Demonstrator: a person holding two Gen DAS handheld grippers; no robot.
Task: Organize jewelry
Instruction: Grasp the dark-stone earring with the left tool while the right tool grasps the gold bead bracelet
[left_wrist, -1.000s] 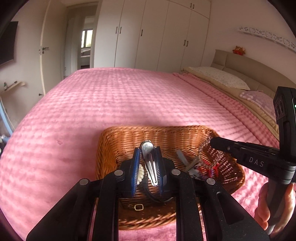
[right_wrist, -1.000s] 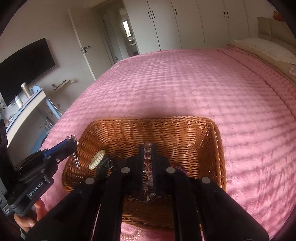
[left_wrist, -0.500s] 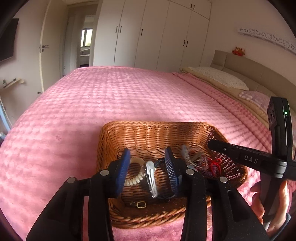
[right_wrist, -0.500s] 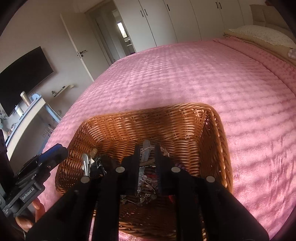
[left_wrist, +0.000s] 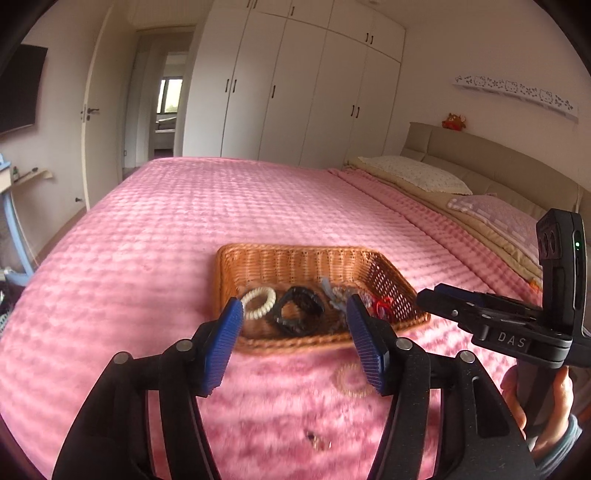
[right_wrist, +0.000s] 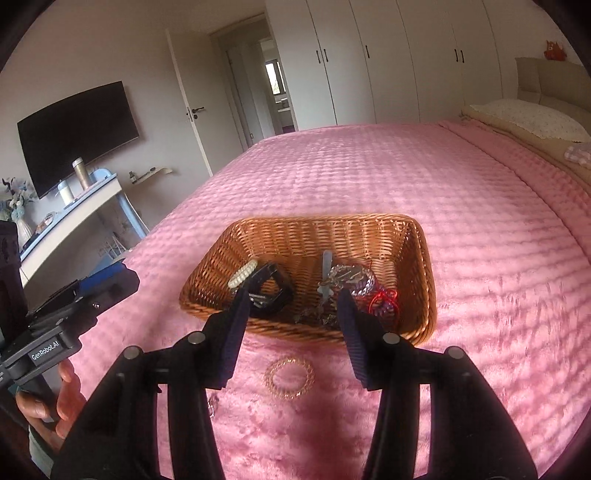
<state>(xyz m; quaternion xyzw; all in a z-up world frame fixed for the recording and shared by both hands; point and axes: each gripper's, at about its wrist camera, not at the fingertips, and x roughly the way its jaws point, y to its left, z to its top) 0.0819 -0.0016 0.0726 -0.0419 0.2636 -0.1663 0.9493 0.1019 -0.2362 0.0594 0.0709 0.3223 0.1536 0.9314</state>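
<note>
The wicker basket (right_wrist: 424, 266) on the pink bed (right_wrist: 369, 170) holds a white coil bracelet (right_wrist: 242, 273), black band (right_wrist: 269, 291), silver chain (right_wrist: 351, 278) and red cord (right_wrist: 384, 301). A gold coil ring (right_wrist: 289, 377) lies on the bed, near side of the basket, below the wide-open, empty right gripper (right_wrist: 291, 332). The left gripper (left_wrist: 295, 345) is likewise spread and empty.

A pink quilted bedspread (left_wrist: 229, 221) fills mid-frame. White wardrobes (left_wrist: 295, 92) line the back wall; a black television (right_wrist: 77, 129) hangs at upper left.
</note>
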